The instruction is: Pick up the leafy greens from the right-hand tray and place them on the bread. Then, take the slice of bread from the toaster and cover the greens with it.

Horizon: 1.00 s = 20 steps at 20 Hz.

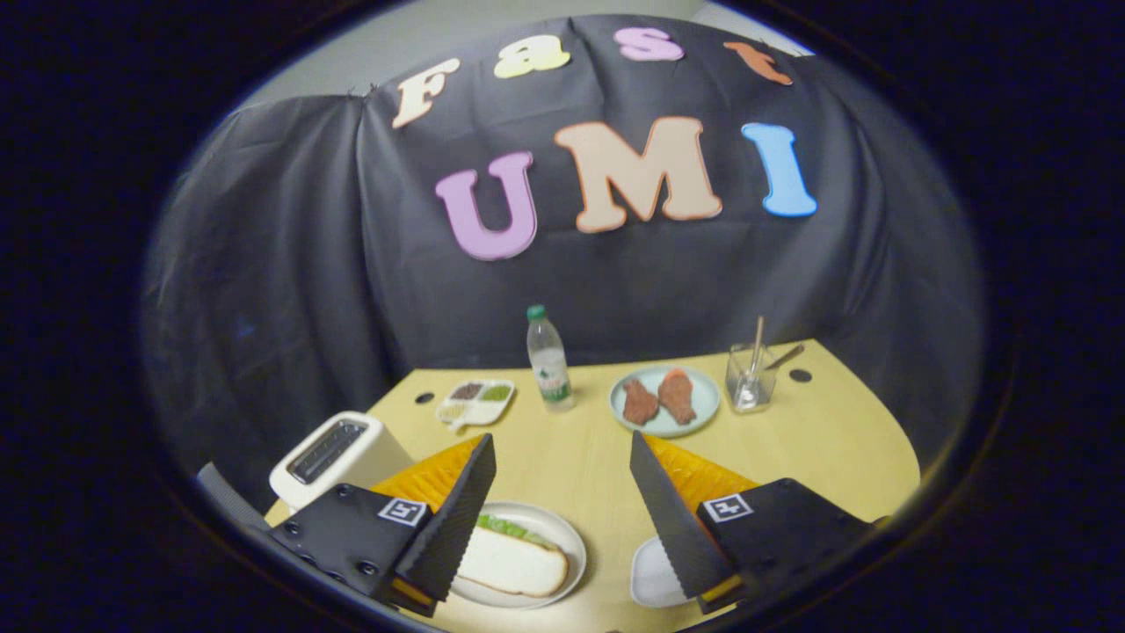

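- Black cloth drapes the booth behind a pale wooden table (pixel 580 457), whose curved far edge runs close to the cloth.
- Gripper (pixel 562 479): jaws stand wide apart and hold nothing; open tabletop shows between the tips.
- Plate (pixel 571 541): sits low between the jaws, partly hidden by the left finger. It carries a slice of bread (pixel 518 567) with leafy greens (pixel 510 529) already lying on its far edge, so the first placement appears complete.
- Toaster (pixel 338 457): stands just outside and beyond the left finger, slot facing up. Whether a slice sits in the slot cannot be told. Judged next step: take that slice and cover the greens.
- White tray (pixel 655 576): lies beside the right finger, largely covered by it; its contents cannot be seen.
- Beyond the jaws, well apart from the work area: a divided dish (pixel 475 400), a water bottle (pixel 549 360), a blue plate (pixel 703 409) bearing two reddish pieces, and a clear cup (pixel 751 378) holding utensils.
- Clearance: the toaster sits near the table's left edge, so a swing toward it leaves little room on that side. The path from toaster to plate is short and unobstructed. The bottle is upright and could tip, but it stands far ahead of that path.
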Each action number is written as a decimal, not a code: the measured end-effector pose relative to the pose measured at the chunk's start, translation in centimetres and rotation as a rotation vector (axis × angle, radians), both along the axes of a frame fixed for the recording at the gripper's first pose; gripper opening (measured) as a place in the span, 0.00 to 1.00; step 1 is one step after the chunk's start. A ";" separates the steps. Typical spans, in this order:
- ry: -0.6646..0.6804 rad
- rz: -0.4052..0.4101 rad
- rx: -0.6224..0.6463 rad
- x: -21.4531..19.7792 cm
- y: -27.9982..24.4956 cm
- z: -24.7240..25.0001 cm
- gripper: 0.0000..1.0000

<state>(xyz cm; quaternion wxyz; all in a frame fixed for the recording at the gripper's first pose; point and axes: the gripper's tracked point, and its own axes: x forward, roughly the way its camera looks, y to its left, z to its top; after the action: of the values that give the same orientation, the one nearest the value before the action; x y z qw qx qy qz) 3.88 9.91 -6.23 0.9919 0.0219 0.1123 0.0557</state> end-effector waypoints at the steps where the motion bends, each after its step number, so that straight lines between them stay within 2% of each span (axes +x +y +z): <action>1: -0.046 -0.012 0.018 -0.1 -0.5 2.0 0.97; 4: -0.166 -0.032 0.053 -1.1 -1.5 7.2 0.97; 9: -0.291 -0.058 0.003 -2.8 -3.4 12.8 0.97; 13: -0.319 -0.065 -0.024 -4.4 -4.0 14.0 0.97; 20: -0.285 -0.074 -0.022 -4.3 -4.4 12.6 0.97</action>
<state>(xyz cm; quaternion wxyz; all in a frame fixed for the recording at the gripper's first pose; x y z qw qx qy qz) -0.41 5.55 6.39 0.9993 0.0072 -0.0299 0.0202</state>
